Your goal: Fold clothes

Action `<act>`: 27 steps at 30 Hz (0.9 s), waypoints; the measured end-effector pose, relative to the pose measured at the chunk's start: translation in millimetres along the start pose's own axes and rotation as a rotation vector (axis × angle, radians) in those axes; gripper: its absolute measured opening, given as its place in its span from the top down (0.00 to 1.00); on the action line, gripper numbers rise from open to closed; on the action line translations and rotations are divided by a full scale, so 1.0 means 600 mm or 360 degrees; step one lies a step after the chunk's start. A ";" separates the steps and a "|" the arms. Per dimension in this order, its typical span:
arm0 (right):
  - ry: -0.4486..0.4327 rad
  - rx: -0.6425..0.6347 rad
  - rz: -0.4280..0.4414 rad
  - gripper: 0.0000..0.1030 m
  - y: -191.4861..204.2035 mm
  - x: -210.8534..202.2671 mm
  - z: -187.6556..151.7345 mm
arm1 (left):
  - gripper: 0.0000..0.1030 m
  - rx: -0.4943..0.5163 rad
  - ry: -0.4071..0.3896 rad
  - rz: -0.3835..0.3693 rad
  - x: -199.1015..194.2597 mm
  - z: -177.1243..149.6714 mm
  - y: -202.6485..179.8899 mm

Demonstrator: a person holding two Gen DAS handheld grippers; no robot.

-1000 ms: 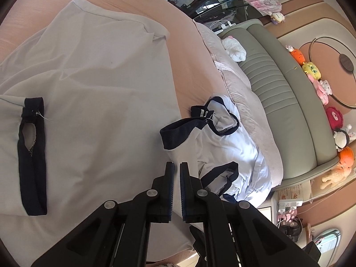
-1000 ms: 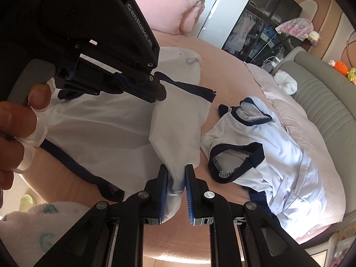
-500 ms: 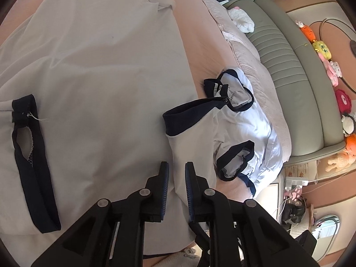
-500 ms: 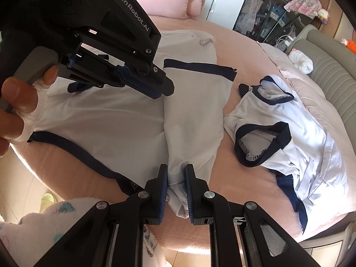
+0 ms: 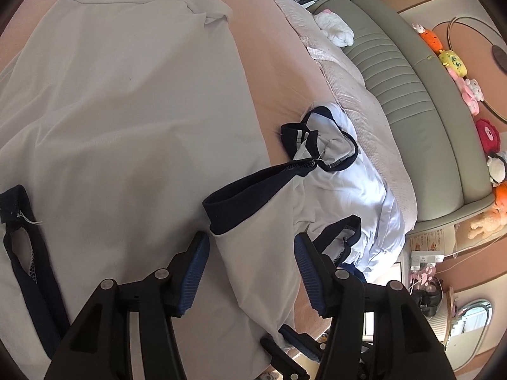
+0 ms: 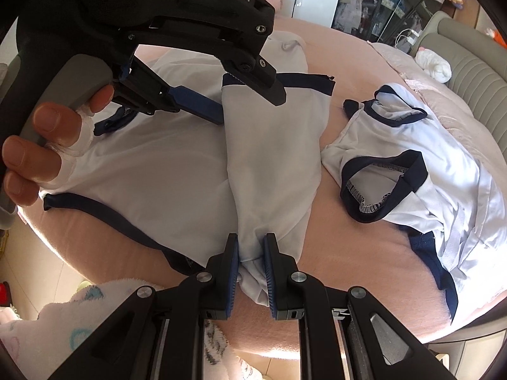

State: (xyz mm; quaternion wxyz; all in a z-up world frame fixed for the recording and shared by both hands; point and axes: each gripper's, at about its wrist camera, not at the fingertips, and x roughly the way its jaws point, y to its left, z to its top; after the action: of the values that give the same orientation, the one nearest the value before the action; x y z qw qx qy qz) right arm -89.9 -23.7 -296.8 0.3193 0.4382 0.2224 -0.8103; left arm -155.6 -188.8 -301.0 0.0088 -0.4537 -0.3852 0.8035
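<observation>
White shirt [image 6: 177, 164], navy trim: spread on pink bed [image 6: 348, 253], frame centre, sleeve folded inward. Right gripper [image 6: 250, 272]: clamped on shirt's lower fold. Left gripper [image 5: 252, 253]: jaws opening, sleeve cloth between, pads clear. Second garment [image 6: 412, 183]: crumpled, right of frame.

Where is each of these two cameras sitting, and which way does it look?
Left wrist view: sits on the left gripper, looking down its opening fingers at the spread shirt on the bed; the folded sleeve lies between them, untouched.
Right wrist view: sits on the right gripper, shut on the shirt's edge; the left gripper and a hand show.
Both share the shirt, the crumpled garment and the bed.
</observation>
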 end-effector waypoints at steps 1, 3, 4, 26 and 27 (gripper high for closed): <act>0.0000 0.0021 0.0018 0.86 -0.003 -0.001 -0.001 | 0.65 -0.0009 -0.0013 0.0020 0.002 0.000 0.004; 0.0016 0.0053 0.0059 0.85 -0.010 -0.005 -0.001 | 0.86 -0.0027 -0.0025 0.0054 0.007 -0.002 0.016; 0.0031 0.0072 0.0080 0.85 -0.015 -0.007 0.000 | 0.87 -0.0046 -0.0027 0.0046 0.009 -0.003 0.024; 0.0106 0.0820 0.0330 0.47 -0.151 -0.038 0.112 | 0.92 -0.0056 -0.0028 -0.0118 0.004 -0.016 0.052; 0.0110 0.0823 0.0329 0.47 -0.151 -0.032 0.121 | 0.92 -0.0050 -0.0034 -0.0122 0.003 -0.017 0.052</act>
State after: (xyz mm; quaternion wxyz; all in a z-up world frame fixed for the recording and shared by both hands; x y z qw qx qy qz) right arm -187.9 -0.6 -235.9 0.2702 0.5529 -0.0268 -0.7878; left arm -138.8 -203.9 -324.6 0.0286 -0.4301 -0.4149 0.8012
